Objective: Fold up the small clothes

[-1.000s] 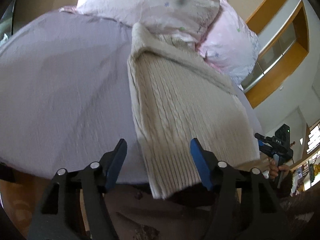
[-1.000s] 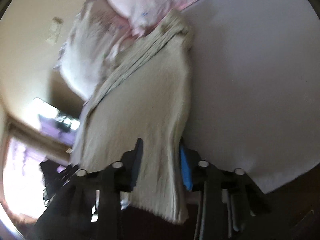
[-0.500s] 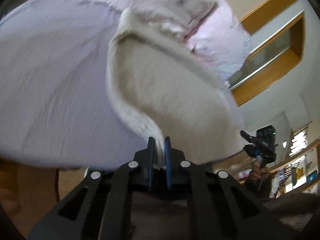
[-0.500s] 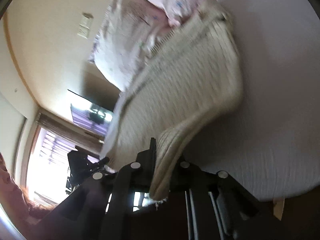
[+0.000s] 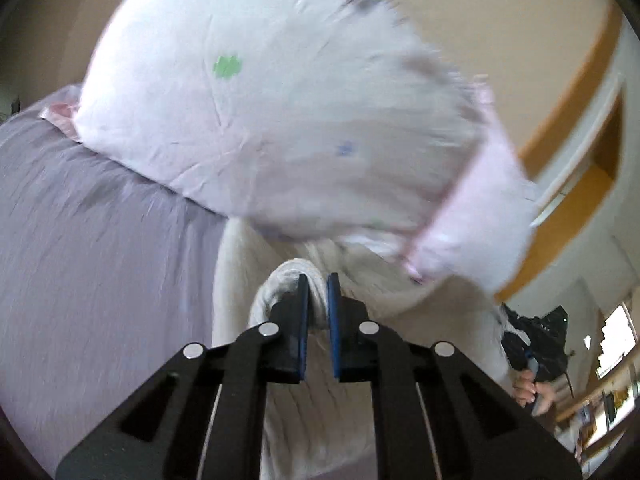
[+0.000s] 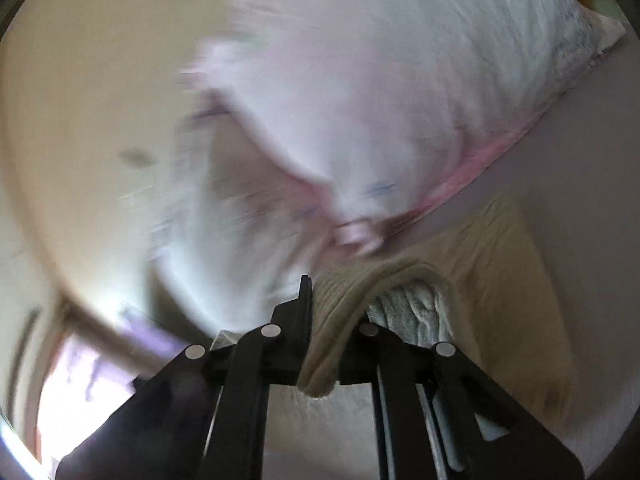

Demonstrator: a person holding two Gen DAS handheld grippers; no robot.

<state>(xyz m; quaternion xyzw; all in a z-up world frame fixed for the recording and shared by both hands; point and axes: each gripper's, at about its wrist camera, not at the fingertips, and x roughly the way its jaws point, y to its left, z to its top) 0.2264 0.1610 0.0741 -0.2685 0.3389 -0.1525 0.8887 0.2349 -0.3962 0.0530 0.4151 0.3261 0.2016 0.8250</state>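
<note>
Knitwear, a cream cable-knit sweater [image 5: 320,420], is spread on a lilac bedsheet [image 5: 100,280] whose weave shows fine creases. A rolled fold of its soft edge is pinched between the blue-padded fingers [image 5: 303,320] of the left gripper [image 5: 317,312], which are drawn nearly together on the cloth. In the right wrist view the ribbed hem of the same sweater [image 6: 520,300] is seen draped over and clamped by the right gripper [image 6: 324,320], a thick doubled edge hanging down between the black finger arms; the far finger is hidden by the fabric. Both held edges are raised above the rest of the garment, which lies flat and slightly bunched beneath. Just beyond the fingertips, a plump white pillow [image 5: 260,120] with pink piping and small printed flowers is seen, its lower edge touching or overlapping the far end of the sweater. Open sheet is seen to the left in the left wrist view. Much of the right view is blurred.
</note>
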